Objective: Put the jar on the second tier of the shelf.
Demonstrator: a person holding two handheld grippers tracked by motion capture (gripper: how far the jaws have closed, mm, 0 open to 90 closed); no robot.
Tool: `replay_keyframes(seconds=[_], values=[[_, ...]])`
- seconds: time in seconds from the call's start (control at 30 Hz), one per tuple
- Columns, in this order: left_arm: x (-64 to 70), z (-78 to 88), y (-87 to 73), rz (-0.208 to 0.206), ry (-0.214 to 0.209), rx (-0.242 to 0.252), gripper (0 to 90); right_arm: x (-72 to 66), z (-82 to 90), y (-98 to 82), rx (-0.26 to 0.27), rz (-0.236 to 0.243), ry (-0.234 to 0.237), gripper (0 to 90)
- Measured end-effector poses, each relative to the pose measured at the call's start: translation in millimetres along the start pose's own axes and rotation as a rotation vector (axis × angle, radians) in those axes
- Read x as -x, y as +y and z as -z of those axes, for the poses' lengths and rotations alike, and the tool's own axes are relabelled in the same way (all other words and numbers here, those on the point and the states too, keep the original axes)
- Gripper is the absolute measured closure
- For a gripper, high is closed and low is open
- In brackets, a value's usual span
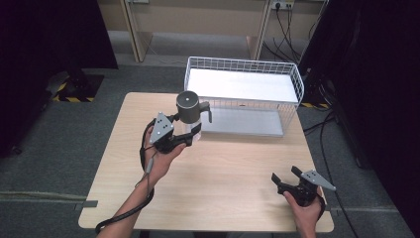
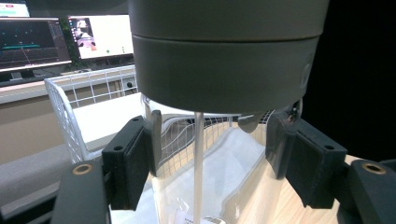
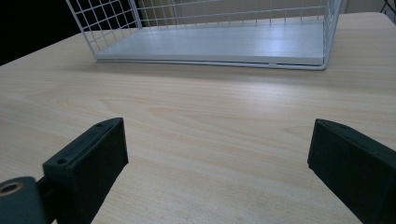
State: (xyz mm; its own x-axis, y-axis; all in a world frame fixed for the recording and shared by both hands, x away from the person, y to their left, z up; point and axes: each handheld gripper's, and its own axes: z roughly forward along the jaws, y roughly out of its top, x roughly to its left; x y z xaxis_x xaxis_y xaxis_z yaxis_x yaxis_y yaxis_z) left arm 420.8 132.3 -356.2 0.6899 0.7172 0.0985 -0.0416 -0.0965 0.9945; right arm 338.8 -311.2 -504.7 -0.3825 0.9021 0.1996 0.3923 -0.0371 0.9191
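Clamping a clear plastic jug (image 1: 191,130) with a matte grey round lid (image 1: 188,101), the left gripper (image 1: 190,135) hovers near the white wire basket (image 1: 294,74); the right gripper (image 1: 284,178) gapes wide over the pale wood tabletop (image 1: 223,168).

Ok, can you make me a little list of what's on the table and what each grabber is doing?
held thing: clear bottle with grey lid
left gripper: shut on the bottle's clear body, holding it above the table
right gripper: open, nothing between the jaws, low over the table
wire basket: white, at the table's far side, nothing inside
table: light wood
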Motion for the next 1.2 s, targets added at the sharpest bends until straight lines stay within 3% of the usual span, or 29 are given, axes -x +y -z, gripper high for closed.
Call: replay_keyframes(seconds=[1.2], values=[[-6.4,-26.0,37.8,-0.013,0.045,0.014,30.6,0.7,0.1,0.0,0.003,-0.010,0.003,5.1]])
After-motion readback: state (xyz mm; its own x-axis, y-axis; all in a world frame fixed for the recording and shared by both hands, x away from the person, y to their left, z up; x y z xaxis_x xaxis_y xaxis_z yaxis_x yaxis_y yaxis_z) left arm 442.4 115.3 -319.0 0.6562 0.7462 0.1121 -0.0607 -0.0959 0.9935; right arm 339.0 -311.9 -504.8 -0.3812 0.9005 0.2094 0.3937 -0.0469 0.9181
